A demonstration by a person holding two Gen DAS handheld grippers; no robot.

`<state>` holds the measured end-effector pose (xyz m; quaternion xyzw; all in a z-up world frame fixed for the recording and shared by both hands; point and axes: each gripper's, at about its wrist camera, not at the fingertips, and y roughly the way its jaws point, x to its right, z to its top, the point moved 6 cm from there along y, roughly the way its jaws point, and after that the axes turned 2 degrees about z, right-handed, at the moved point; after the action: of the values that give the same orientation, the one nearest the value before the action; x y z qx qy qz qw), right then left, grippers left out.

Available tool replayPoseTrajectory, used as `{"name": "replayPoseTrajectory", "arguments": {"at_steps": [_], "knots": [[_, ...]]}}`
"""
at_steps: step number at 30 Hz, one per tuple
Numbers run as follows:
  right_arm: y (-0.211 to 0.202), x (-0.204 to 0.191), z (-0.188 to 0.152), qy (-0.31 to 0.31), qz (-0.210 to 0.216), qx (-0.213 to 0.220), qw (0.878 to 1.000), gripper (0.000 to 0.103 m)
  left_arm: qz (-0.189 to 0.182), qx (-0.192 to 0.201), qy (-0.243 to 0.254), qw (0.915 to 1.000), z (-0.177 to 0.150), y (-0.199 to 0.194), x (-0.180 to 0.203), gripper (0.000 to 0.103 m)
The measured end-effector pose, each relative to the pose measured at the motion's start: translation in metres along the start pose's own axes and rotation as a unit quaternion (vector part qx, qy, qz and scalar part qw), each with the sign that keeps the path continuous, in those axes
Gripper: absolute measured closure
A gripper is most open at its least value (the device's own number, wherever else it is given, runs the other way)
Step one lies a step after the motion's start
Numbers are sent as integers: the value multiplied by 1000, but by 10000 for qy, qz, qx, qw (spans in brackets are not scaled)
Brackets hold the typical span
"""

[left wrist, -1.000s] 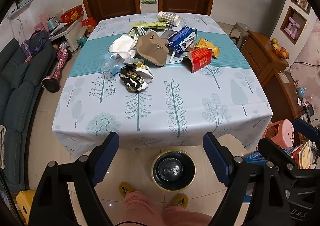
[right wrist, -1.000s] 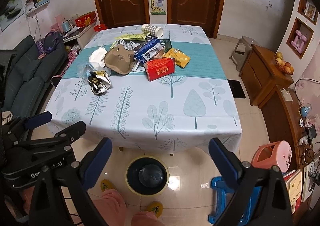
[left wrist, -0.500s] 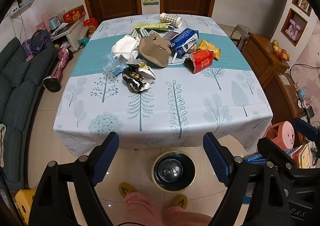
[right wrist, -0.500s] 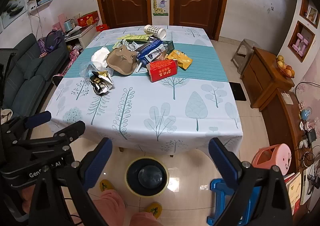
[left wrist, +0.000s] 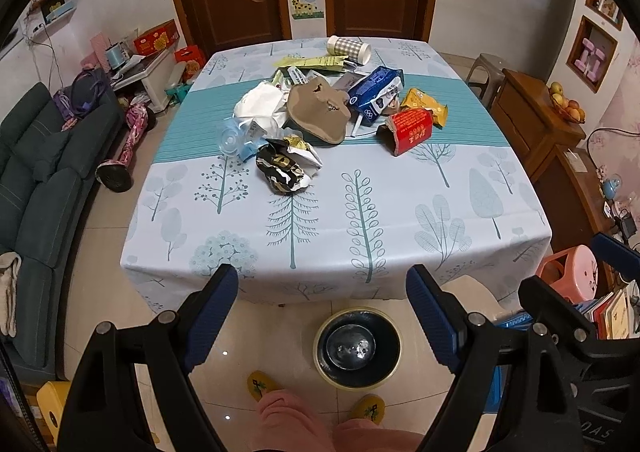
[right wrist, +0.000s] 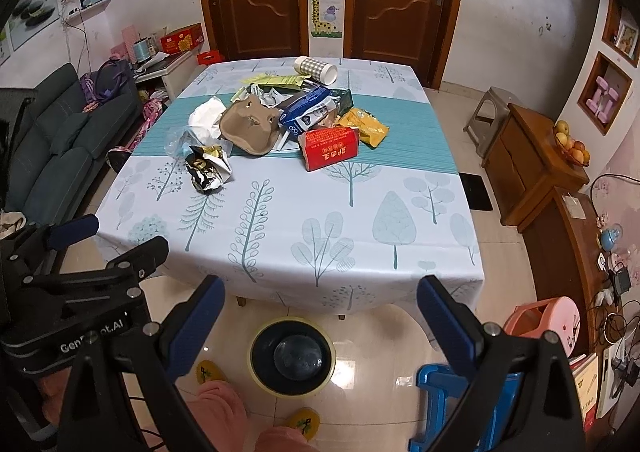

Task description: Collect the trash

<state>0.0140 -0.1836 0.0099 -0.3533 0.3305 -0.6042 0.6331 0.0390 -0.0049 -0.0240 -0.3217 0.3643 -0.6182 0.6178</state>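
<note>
A heap of trash lies across the table's teal band: a brown paper piece (left wrist: 318, 113), a crumpled black-and-gold wrapper (left wrist: 286, 167), a red box (left wrist: 410, 129), a blue packet (left wrist: 374, 93), a yellow bag (left wrist: 424, 107), white tissue (left wrist: 258, 103) and a checked cup (left wrist: 348, 48). A black bin with a yellow rim (left wrist: 357, 348) stands on the floor in front of the table. My left gripper (left wrist: 322, 312) is open and empty above the floor, short of the table's near edge. My right gripper (right wrist: 320, 324) is open and empty beside it, over the bin (right wrist: 292, 358).
The table (right wrist: 320, 219) has a tree-patterned cloth. A dark sofa (left wrist: 36, 171) is on the left, a wooden cabinet (left wrist: 536, 123) on the right. A pink stool (right wrist: 552, 324) and a blue stool (right wrist: 444, 392) stand near the right gripper. The person's slippered feet (left wrist: 260, 386) are by the bin.
Both views have tilted upward a little, so the table and trash sit lower in frame. Both grippers stay open and empty.
</note>
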Motion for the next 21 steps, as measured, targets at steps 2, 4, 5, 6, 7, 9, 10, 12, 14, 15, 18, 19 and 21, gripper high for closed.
{"name": "replayPoseTrajectory", "arguments": {"at_steps": [2,4,5,6,7,9,10,12,14,15,18,19,21], "knots": [[0,0,0,-3,4,6,10000,6,0,0,-4,10000,0,0,0,18],[0,0,0,-11,10,13,10000,6,9,-5,-12,10000,0,-1,-1,18],[0,0,0,-9,9,13,10000,6,16,-11,-21,10000,0,-1,-1,18],[0,0,0,-10,14,16,10000,6,19,-12,-29,10000,-1,-2,-1,18],[-2,-1,-1,-12,16,25,10000,6,24,-17,-43,10000,-1,-3,-2,18],[-2,0,0,-16,29,40,10000,6,31,-29,-66,10000,-2,-4,-3,18],[-2,0,0,-13,33,39,10000,6,35,-34,-73,10000,-2,-5,-3,18],[-4,0,1,-6,60,59,10000,6,41,-35,-88,9999,-2,-7,-5,18],[-8,0,3,3,88,108,9999,6,39,-9,-97,9999,0,-11,-5,18],[-10,0,5,10,101,146,9998,6,34,5,-93,10000,1,-11,-4,18],[-16,-1,9,26,139,280,9995,6,34,71,-25,10000,6,-17,-5,18],[-17,-1,11,29,160,324,9993,6,46,72,-5,10000,7,-17,-5,18],[-19,-2,14,41,209,375,9991,6,75,60,24,10000,9,-18,-6,18]]}}
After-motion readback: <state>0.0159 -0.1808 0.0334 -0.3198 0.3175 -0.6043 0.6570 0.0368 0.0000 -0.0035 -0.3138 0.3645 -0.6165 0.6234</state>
